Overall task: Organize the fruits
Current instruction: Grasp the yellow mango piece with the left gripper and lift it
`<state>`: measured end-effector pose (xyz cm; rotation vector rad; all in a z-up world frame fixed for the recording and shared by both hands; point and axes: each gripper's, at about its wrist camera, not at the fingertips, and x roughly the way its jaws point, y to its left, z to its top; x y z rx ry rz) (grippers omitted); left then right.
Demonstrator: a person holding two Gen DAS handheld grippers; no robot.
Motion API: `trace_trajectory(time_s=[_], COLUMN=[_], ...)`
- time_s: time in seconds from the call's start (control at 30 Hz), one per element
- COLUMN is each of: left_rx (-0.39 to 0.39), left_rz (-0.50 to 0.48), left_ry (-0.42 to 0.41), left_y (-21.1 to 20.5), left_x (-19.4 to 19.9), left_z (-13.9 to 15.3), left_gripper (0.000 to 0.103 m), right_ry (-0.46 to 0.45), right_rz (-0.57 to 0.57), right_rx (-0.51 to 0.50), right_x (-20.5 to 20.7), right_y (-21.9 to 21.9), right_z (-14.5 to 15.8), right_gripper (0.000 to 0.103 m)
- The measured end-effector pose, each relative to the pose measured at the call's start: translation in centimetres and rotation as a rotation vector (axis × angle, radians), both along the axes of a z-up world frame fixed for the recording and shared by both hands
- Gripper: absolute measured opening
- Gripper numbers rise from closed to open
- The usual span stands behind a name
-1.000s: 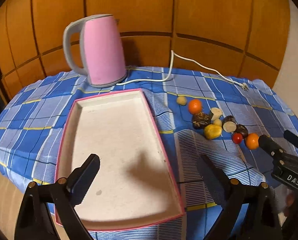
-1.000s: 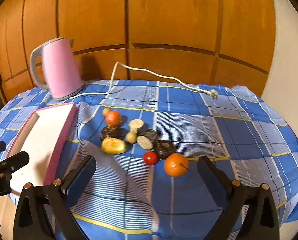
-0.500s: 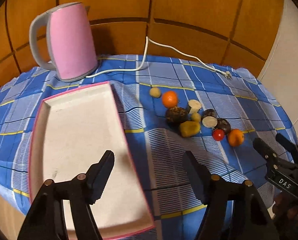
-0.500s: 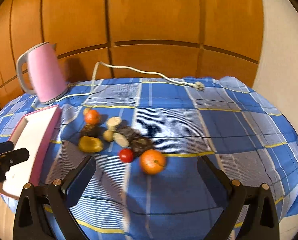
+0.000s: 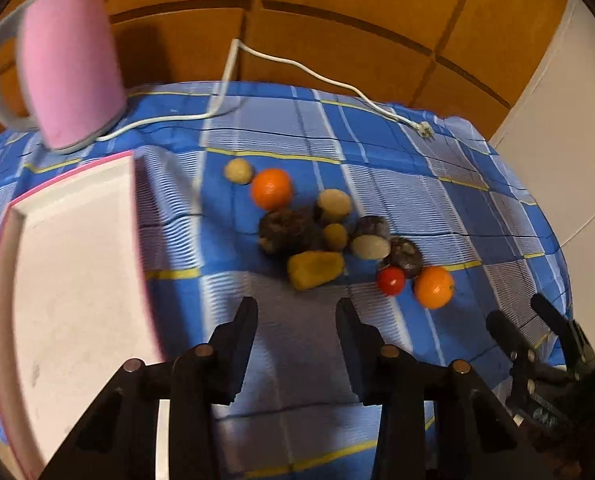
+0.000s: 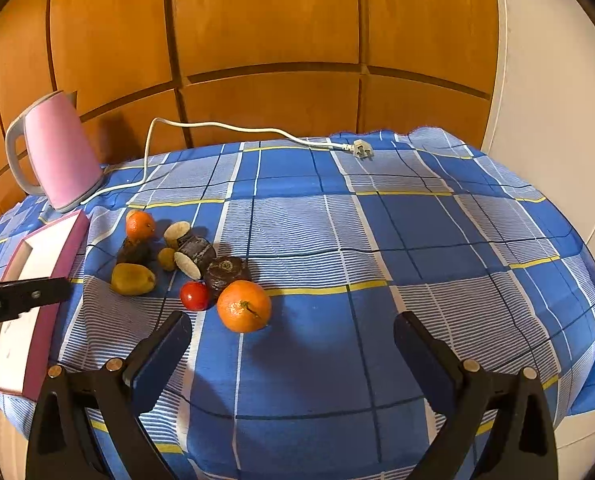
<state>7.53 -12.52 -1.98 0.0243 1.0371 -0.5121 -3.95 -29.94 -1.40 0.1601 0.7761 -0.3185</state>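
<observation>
Several small fruits lie in a cluster on the blue checked cloth: a yellow fruit (image 5: 315, 268), a cherry tomato (image 5: 391, 280), two oranges (image 5: 271, 188) (image 5: 433, 286), and dark and tan pieces. My left gripper (image 5: 296, 312) hovers just short of the yellow fruit; its jaws are closing with nothing between them. A white tray with a pink rim (image 5: 69, 240) lies to its left. My right gripper (image 6: 291, 324) is open above the cloth. The near orange (image 6: 244, 306) sits just past its left fingertip (image 6: 177, 326), untouched, beside the tomato (image 6: 194, 296).
A pink kettle (image 5: 69, 76) stands at the back left, and its white cord (image 5: 297, 68) trails across the cloth to a loose plug (image 6: 361, 148). Wooden panels rise behind the round table. The cloth drapes over the table's front and right edges.
My left gripper has swung right, from over the tray to in front of the fruit cluster, and its jaws have narrowed. The right gripper has drifted closer to the near orange.
</observation>
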Motion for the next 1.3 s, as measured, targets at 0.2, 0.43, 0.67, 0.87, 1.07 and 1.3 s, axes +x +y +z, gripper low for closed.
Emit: trace_trajectory(time_s=[0.2, 0.43, 0.67, 0.87, 1.07, 1.3], left_rx=[0.05, 0.146, 0.124, 0.027, -0.161, -0.276], left_rz=[0.019, 0.026, 0.017, -0.009, -0.018, -0.009], left_ry=[0.008, 0.01, -0.003, -0.027, -0.078, -0.19], left_y=[-3.0, -5.5, -5.6, -4.1, -0.4, 5.5], left_x=[2.2, 3.3, 3.2, 1.4, -0.9, -3.9], left_z=[-1.5, -3.5, -5.0, -4.1, -0.5, 4.3], left_gripper=[0.06, 0.065, 0.042, 0.041, 0.041, 0.041], right_ry=[0.008, 0.017, 0.023, 0.022, 0.012, 0.003], right_rz=[-0.014, -0.037, -0.036, -0.03, 0.025, 0.093], right_rx=[0.005, 0.017, 0.029, 0.029, 0.072, 0.055], right_x=[-0.2, -0.4, -0.4, -0.4, -0.1, 0.5], right_y=[-0.8, -1.8, -2.0, -1.9, -1.8, -0.6], right_z=[-0.2, -0.6, -1.0, -1.0, -0.8, -0.6], right_gripper=[0.103, 0.103, 0.103, 0.103, 0.1, 0.085])
